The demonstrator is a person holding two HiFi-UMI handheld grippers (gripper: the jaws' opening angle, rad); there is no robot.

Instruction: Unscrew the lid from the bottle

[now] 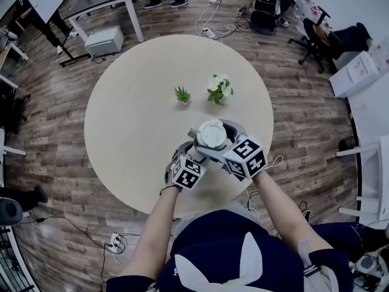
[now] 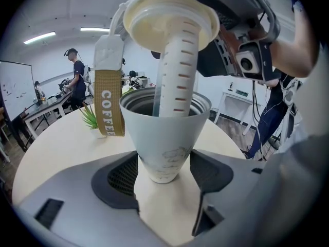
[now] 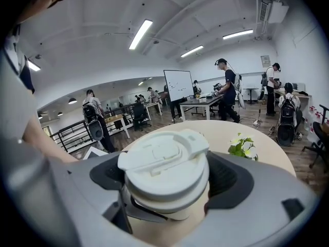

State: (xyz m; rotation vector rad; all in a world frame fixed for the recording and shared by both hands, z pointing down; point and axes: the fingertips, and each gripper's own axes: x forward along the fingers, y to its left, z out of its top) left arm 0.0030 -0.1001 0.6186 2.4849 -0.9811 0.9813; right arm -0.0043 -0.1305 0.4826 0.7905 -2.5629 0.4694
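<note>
- Right now the left gripper (image 2: 163,174) has its jaws clamped on the lower body of the white bottle (image 2: 165,138), over the near part of the round table (image 1: 121,120).
- The right gripper (image 3: 167,181) squeezes the white lid (image 3: 162,161) from both sides.
- The lid sits lifted clear of the bottle's mouth, and its marked inner tube (image 2: 177,76) dips inside.
- A tan "COFFEE" strap (image 2: 109,104) hangs beside the bottle.
</note>
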